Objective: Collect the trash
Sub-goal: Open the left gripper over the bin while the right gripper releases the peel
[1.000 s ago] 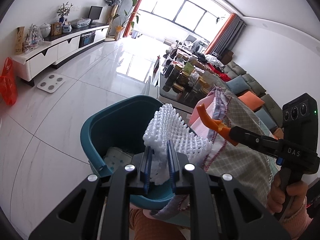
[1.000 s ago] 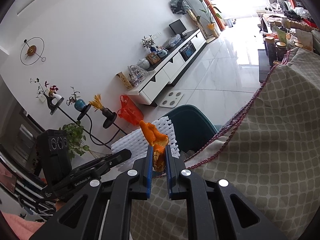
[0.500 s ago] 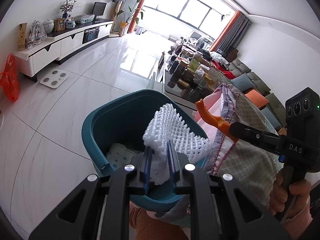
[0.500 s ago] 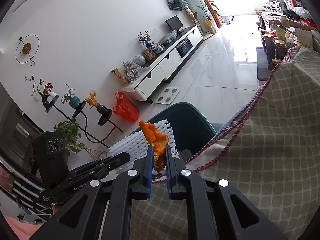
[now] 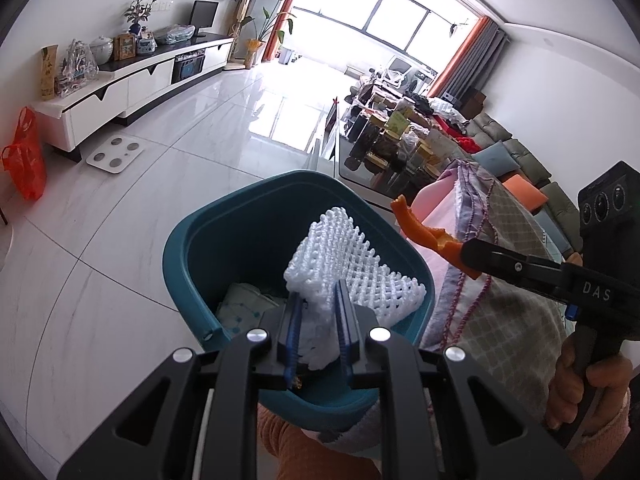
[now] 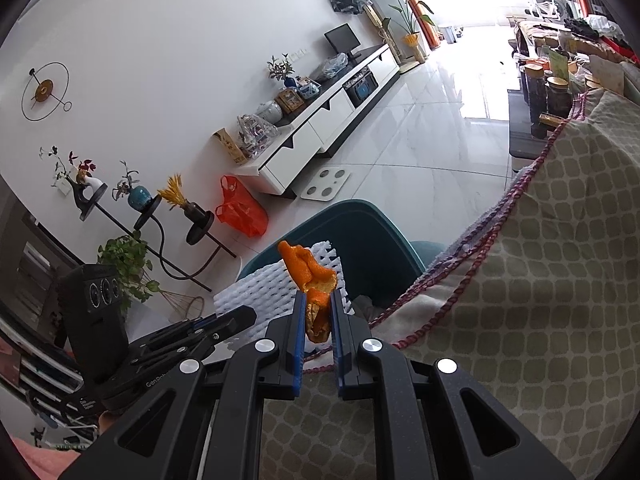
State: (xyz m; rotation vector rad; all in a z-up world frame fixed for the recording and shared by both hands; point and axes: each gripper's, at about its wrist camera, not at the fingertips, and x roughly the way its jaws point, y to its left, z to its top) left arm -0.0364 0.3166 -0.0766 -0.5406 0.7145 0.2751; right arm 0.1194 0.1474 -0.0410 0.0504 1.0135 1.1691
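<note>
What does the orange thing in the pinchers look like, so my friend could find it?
Find the big teal bin on the shiny white floor. Just above its rim, beside the white foam net that the left gripper holds, the right gripper pinches a curled strip of orange peel. It is the only bright orange, bumpy scrap there; the net is white and full of holes.

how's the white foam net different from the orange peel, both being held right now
The foam net is white, an open mesh, broad and folded; the orange peel is orange, solid, a small curled strip. The foam net sits in the left tool in line with the teal bin opening; the orange peel sits in the right tool nearer the checked cloth. Both are clamped between blue pads.
</note>
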